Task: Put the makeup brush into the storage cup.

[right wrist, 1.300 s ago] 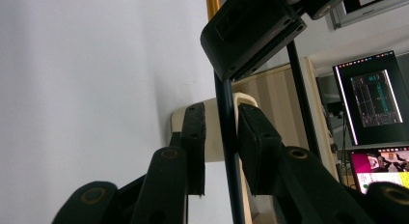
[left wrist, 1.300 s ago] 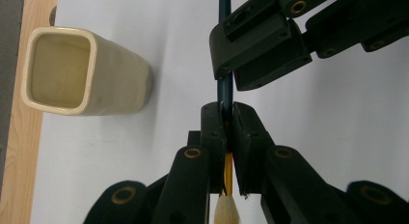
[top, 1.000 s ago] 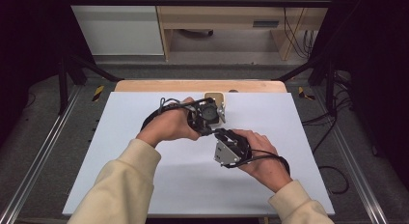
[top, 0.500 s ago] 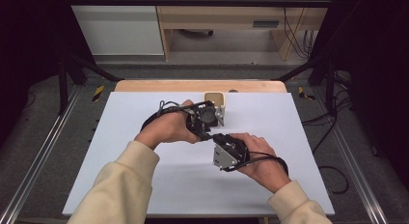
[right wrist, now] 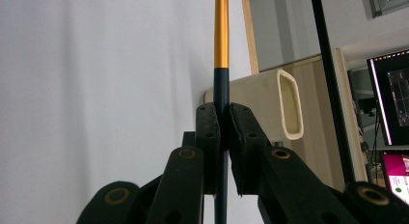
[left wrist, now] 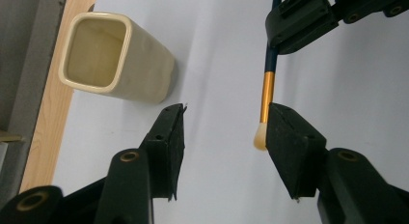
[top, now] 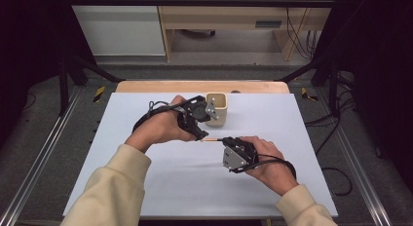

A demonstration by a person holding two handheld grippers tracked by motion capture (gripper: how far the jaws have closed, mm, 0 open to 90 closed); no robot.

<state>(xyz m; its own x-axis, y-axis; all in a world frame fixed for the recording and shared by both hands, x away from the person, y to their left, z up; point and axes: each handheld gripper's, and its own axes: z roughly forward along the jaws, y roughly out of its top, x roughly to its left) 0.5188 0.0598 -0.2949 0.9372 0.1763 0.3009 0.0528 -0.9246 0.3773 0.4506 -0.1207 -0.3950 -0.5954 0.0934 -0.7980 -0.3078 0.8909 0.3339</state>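
A slim brush (right wrist: 221, 40) with a dark blue handle, gold ferrule and pale bristle tip is held level above the white table. My right gripper (right wrist: 222, 122) is shut on its dark handle; in the high view this gripper (top: 225, 140) sits right of centre. The left gripper (left wrist: 224, 137) has just been opening. Its jaws now stand apart, with the brush's tip (left wrist: 261, 137) close beside one pad and well away from the other. From above, the left gripper (top: 198, 137) hangs over the brush's tip end (top: 210, 139). A cream square cup (top: 216, 109) stands upright just behind.
The white table top (top: 146, 187) ends at a wooden strip (top: 202, 86) along its far edge. Black frame posts (top: 65, 75) stand at the sides. Lit screens (right wrist: 393, 98) appear beyond the cup (right wrist: 279, 105) in the right gripper view.
The left gripper's jaws have opened and no longer clamp the brush's tip end. The right gripper keeps its hold on the handle. Both hands have stayed nearly in place.
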